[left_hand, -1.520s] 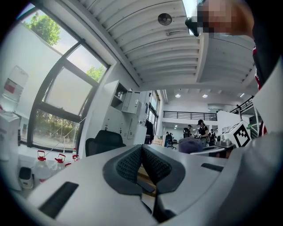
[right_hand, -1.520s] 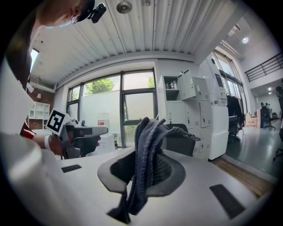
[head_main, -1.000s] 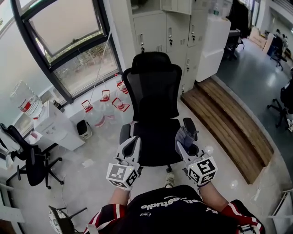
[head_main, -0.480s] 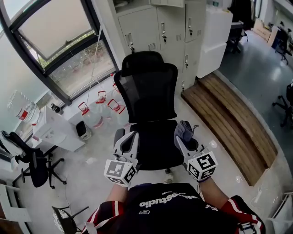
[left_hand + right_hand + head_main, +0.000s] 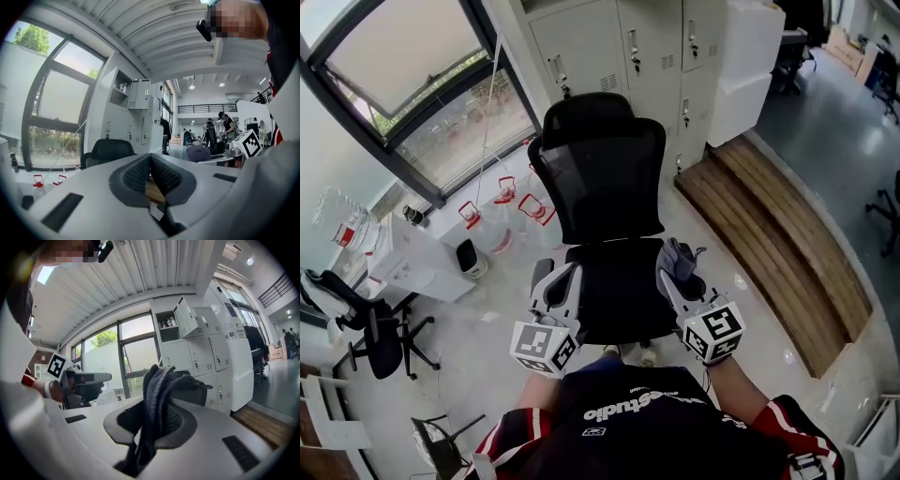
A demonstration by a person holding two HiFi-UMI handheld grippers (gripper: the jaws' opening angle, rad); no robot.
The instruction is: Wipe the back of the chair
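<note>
A black office chair (image 5: 605,178) with a mesh back and a headrest faces me in the head view; its back also shows in the left gripper view as the chair (image 5: 107,151). My right gripper (image 5: 673,264) hangs over the seat's right edge, shut on a dark grey cloth (image 5: 679,257); the cloth (image 5: 157,399) stands bunched up between the jaws of the right gripper (image 5: 152,423). My left gripper (image 5: 561,282) is over the seat's left edge, shut with nothing in it; the left gripper (image 5: 151,174) shows its pads pressed together.
White lockers (image 5: 628,42) stand right behind the chair. Water jugs with red handles (image 5: 502,204) sit by the window at the left, next to a white dispenser (image 5: 417,258). A wooden step (image 5: 773,239) runs along the right. Another black chair (image 5: 370,328) stands at the left.
The view has shifted closer over the chair, which now sits a little higher and more to the left. Both grippers keep their places at the seat's edges, and the cloth stays gripped.
</note>
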